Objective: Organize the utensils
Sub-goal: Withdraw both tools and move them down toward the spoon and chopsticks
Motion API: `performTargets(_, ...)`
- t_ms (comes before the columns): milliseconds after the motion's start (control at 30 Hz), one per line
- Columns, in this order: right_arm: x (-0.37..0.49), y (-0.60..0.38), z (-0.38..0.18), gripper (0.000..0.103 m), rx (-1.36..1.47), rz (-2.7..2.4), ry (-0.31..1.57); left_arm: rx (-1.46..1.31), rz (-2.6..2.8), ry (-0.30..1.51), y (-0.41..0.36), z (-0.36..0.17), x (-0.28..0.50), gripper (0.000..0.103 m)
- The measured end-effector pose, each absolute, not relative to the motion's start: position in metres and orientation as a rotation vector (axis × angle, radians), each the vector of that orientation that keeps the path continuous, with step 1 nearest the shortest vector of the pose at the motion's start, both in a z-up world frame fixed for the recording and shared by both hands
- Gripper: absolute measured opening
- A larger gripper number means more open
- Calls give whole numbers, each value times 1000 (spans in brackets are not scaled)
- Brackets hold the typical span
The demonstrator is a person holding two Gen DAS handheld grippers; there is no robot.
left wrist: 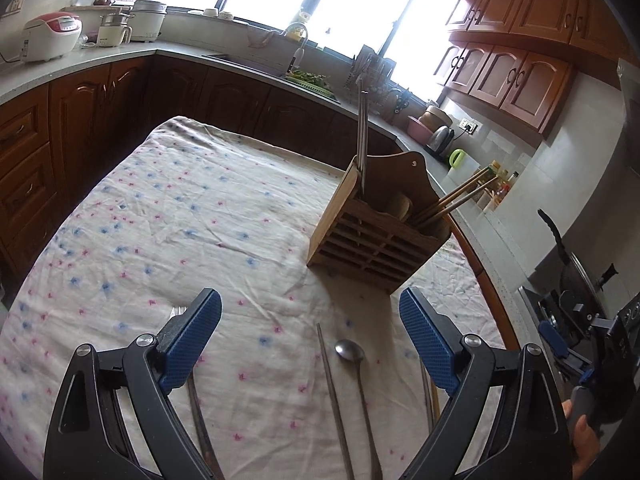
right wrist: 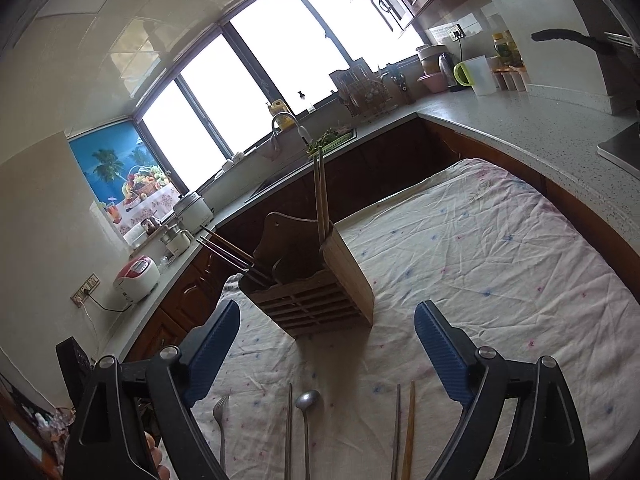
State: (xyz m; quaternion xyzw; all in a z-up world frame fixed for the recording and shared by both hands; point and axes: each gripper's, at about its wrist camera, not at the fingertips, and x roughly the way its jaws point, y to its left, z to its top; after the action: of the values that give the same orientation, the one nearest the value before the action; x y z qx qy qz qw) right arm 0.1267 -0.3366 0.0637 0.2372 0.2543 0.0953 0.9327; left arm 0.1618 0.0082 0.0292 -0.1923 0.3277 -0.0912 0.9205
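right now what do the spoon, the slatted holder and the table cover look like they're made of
Spoon: likely stainless steel, grey with a dull shine on the bowl. Slatted holder: wood or bamboo, matte tan-brown with visible grain and cut slats. Table cover: thin woven fabric, off-white with small pink and blue floral print; its many creases point to cotton or similar, though the exact fibre cannot be told.

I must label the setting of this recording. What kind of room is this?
Most likely a home kitchen: brown wooden cabinets on the wall, a curved metal sink tap below the window, and a white and red rice cooker on the grey countertop.
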Motion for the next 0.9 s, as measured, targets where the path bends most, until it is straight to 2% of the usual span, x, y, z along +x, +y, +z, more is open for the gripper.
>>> performTargets(700, 69, -336, 7, 90, 448, 152, 646, -358, -150, 827, 11, -20, 116, 92)
performTargets(900, 69, -335, 4, 79, 411, 137, 644, -334, -174, 833, 2, -21, 120, 92)
